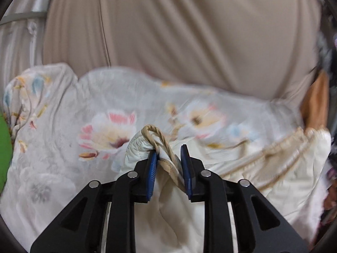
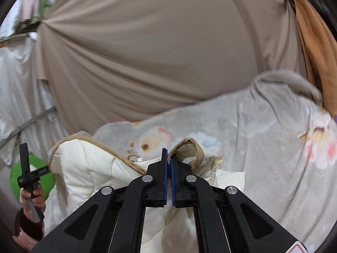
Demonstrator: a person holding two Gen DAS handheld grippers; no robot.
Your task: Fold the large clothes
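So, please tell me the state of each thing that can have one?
left gripper: fingers apart, cream garment's tan-trimmed edge between them
right gripper: fingers shut on the garment's edge
cream garment: lifted, bunched, unfolded
floral blanket: spread, wrinkled

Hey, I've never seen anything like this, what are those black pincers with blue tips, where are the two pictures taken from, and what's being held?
They are hand-held grippers, one in each of a person's hands, each with a camera looking along its fingers. The left gripper has its blue pads apart around a tan-trimmed corner of a cream quilted garment. The right gripper is shut on another tan-edged corner of that garment. It lies on a floral blanket, with a beige curtain behind. The right view also shows the left hand.
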